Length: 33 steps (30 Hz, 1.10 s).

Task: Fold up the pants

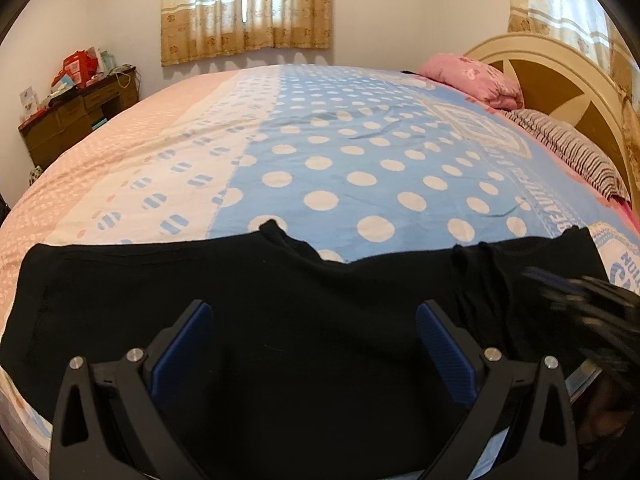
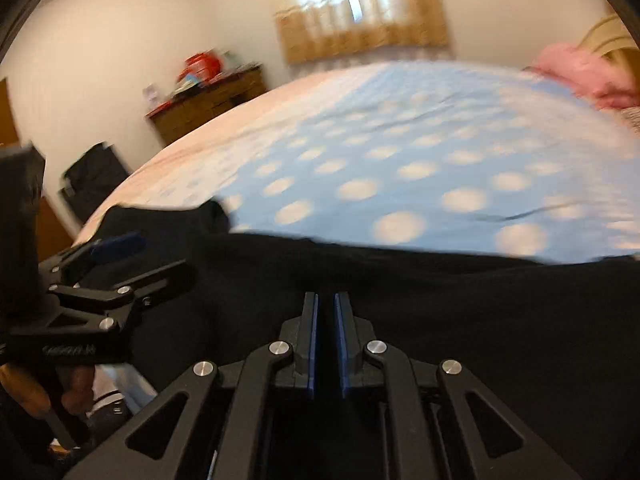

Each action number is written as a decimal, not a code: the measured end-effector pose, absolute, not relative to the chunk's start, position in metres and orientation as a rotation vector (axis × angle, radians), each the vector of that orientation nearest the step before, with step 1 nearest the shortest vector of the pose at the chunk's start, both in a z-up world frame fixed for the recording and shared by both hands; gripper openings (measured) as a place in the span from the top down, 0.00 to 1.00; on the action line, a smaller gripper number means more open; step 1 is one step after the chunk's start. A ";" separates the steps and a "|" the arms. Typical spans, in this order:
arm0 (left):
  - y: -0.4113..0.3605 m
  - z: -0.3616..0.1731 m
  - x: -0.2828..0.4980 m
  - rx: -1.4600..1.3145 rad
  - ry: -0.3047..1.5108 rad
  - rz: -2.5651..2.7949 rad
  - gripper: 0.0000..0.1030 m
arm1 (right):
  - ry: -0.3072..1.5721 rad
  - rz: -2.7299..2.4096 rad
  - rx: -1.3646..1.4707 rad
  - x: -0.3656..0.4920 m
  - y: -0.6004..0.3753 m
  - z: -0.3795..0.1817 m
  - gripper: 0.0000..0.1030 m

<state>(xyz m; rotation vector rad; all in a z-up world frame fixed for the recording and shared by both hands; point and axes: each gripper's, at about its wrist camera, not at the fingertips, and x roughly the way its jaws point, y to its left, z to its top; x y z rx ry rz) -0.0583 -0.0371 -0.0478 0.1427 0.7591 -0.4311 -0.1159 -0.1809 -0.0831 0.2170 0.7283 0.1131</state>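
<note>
Polka-dot bedspread [image 1: 340, 168] under black pants [image 1: 280, 300] at near edge; left gripper [image 1: 314, 312] spread wide above fabric, right gripper [image 2: 326, 300] nearly closed, pinching nothing visible.

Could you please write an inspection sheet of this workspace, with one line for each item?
Surface: bed with a blue dotted, white and pink cover, a few light creases.
Job's things: black pants spread along the near edge of the bed, lying flat.
Clutter: pink pillow and striped pillow by the headboard, apart from the pants.
Grippers: left gripper open over the pants, nothing between its fingers; right gripper nearly shut over the pants, grip on cloth cannot be told, view blurred.
Cables: nothing seen.
Surroundings: wooden dresser with red boxes on top, curtained window, headboard.
</note>
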 end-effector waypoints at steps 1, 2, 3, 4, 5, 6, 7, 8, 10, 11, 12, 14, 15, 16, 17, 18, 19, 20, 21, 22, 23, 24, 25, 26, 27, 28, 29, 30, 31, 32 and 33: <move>-0.037 -0.047 -0.059 0.150 0.754 -0.429 0.00 | 0.717 0.131 0.200 -0.112 -0.172 -0.084 0.91; -0.037 -0.047 -0.059 0.153 0.752 -0.426 0.00 | 0.728 0.185 0.197 -0.106 -0.160 -0.086 0.91; -0.037 -0.047 -0.058 0.155 0.750 -0.422 0.00 | 0.746 0.220 0.201 -0.105 -0.149 -0.088 0.91; -0.037 -0.047 -0.057 0.155 0.752 -0.420 0.00 | 0.754 0.230 0.177 -0.104 -0.141 -0.090 0.91; -0.037 -0.048 -0.057 0.156 0.755 -0.418 0.00 | 0.741 0.227 0.141 -0.106 -0.138 -0.086 0.91; -0.037 -0.048 -0.056 0.156 0.759 -0.416 0.00 | 0.731 0.246 0.160 -0.109 -0.142 -0.082 0.91; -0.037 -0.049 -0.056 0.158 0.759 -0.417 0.00 | 0.712 0.253 0.195 -0.115 -0.149 -0.078 0.91; -0.038 -0.048 -0.057 0.165 0.756 -0.421 0.00 | 0.684 0.239 0.223 -0.125 -0.161 -0.070 0.91; -0.036 -0.043 -0.058 0.135 0.736 -0.439 0.00 | 0.616 0.192 0.269 -0.149 -0.186 -0.053 0.91; -0.034 -0.040 -0.058 0.107 0.733 -0.448 0.00 | 0.574 0.128 0.293 -0.163 -0.207 -0.043 0.91; -0.036 -0.037 -0.057 0.100 0.731 -0.455 0.00 | 0.547 0.073 0.304 -0.175 -0.223 -0.036 0.91; -0.046 -0.034 -0.059 0.128 0.711 -0.471 0.00 | 0.510 -0.099 0.290 -0.200 -0.260 -0.025 0.91; -0.050 -0.034 -0.060 0.141 0.704 -0.478 0.00 | 0.512 -0.162 0.274 -0.206 -0.272 -0.024 0.91; -0.057 -0.034 -0.061 0.152 0.700 -0.495 0.00 | 0.537 -0.237 0.255 -0.211 -0.288 -0.026 0.91; -0.064 -0.035 -0.062 0.156 0.703 -0.514 0.00 | 0.568 -0.280 0.247 -0.209 -0.297 -0.030 0.91; -0.070 -0.036 -0.063 0.156 0.708 -0.530 0.00 | 0.597 -0.299 0.248 -0.207 -0.306 -0.036 0.91; -0.077 -0.037 -0.064 0.155 0.715 -0.547 0.00 | 0.622 -0.312 0.253 -0.204 -0.313 -0.043 0.91; -0.084 -0.039 -0.066 0.155 0.724 -0.566 0.00 | 0.660 -0.333 0.266 -0.197 -0.319 -0.057 0.91; -0.093 -0.042 -0.068 0.160 0.734 -0.581 0.00 | 0.697 -0.340 0.285 -0.189 -0.322 -0.069 0.91; -0.100 -0.046 -0.070 0.175 0.743 -0.577 0.00 | 0.698 -0.340 0.302 -0.185 -0.326 -0.076 0.91; -0.107 -0.051 -0.070 0.200 0.757 -0.556 0.00 | 0.650 -0.335 0.316 -0.185 -0.325 -0.076 0.91; -0.113 -0.060 -0.069 0.237 0.785 -0.526 0.00 | 0.652 -0.337 0.326 -0.182 -0.325 -0.076 0.91; -0.115 -0.067 -0.067 0.260 0.811 -0.513 0.00 | 0.656 -0.340 0.323 -0.181 -0.324 -0.077 0.91; -0.114 -0.072 -0.066 0.263 0.823 -0.514 0.00 | 0.656 -0.343 0.305 -0.180 -0.322 -0.076 0.91; -0.110 -0.072 -0.067 0.243 0.813 -0.524 0.00 | 0.660 -0.343 0.293 -0.181 -0.320 -0.075 0.91; -0.108 -0.071 -0.067 0.237 0.812 -0.528 0.00 | 0.660 -0.340 0.292 -0.182 -0.320 -0.072 0.91; -0.105 -0.068 -0.067 0.235 0.812 -0.538 0.00 | 0.646 -0.338 0.318 -0.188 -0.320 -0.067 0.91; -0.104 -0.066 -0.068 0.237 0.807 -0.543 0.00 | 0.626 -0.331 0.344 -0.192 -0.319 -0.062 0.91; -0.101 -0.063 -0.069 0.240 0.794 -0.545 0.00 | 0.598 -0.311 0.360 -0.196 -0.316 -0.055 0.91; -0.096 -0.058 -0.071 0.242 0.771 -0.544 0.00 | 0.556 -0.275 0.352 -0.200 -0.303 -0.047 0.91; -0.088 -0.053 -0.071 0.241 0.742 -0.536 0.00 | 0.534 -0.247 0.332 -0.202 -0.291 -0.041 0.91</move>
